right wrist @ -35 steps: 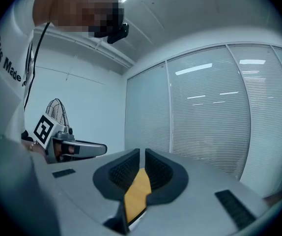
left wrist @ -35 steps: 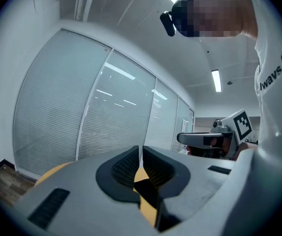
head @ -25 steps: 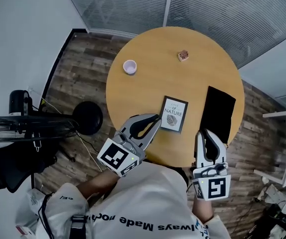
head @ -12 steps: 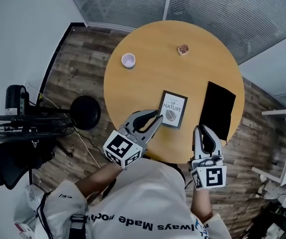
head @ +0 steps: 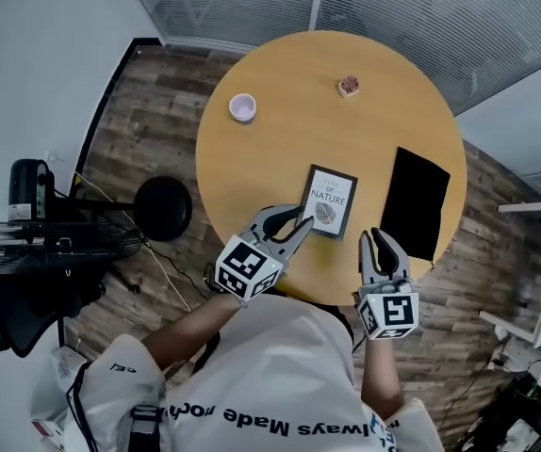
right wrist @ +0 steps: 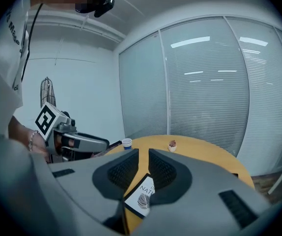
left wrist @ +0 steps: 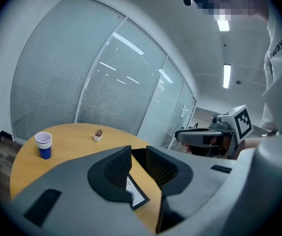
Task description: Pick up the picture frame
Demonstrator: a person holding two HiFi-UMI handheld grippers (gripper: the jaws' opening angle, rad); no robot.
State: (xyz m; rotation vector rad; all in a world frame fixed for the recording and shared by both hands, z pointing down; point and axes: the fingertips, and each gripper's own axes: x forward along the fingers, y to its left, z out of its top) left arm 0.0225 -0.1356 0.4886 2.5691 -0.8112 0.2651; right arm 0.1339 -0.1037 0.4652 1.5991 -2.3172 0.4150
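- Glass walls with blinds stand behind a round wooden table (head: 280, 92) on a wood floor.
- The picture frame (head: 329, 201) lies flat on the table, near the edge closest to the person.
- The left gripper (head: 297, 224) hangs just beside the frame's near left corner. Its jaws are a little apart and hold nothing.
- The right gripper (head: 380, 239) is near the frame's right side, by the table edge. Its jaws are also a little apart, with nothing in them.
- I think the step now is reaching for the frame. Since it lies flat, a jaw should slide under one edge, so the jaws likely need to open wider first.
- A black mat (head: 416, 202) lies right of the frame, with a bare strip of table between them.
- A cup (head: 242, 107) and a small pot (head: 348, 86) sit well beyond the frame, so there is room to lift.
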